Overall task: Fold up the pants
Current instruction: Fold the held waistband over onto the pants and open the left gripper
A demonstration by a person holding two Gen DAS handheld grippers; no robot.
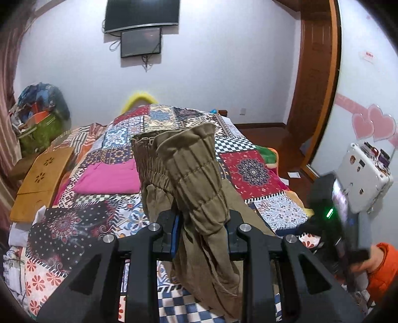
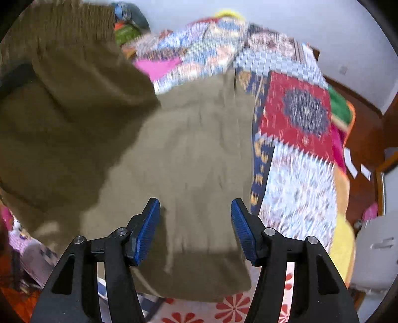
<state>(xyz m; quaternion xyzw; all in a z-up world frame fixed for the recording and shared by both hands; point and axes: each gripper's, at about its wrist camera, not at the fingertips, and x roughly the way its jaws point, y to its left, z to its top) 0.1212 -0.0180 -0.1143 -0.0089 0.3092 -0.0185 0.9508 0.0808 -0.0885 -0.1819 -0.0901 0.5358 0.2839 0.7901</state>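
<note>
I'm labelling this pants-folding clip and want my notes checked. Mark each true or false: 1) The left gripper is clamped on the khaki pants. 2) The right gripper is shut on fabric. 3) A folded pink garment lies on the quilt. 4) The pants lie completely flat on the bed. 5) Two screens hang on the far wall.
1) True: the left gripper pinches the khaki pants.
2) False: the right gripper is open, with nothing between its blue pads.
3) True: the pink garment lies on the patchwork quilt.
4) False: the elastic waistband end is lifted, bunched in the left gripper.
5) True: a TV hangs above a smaller monitor.
</note>
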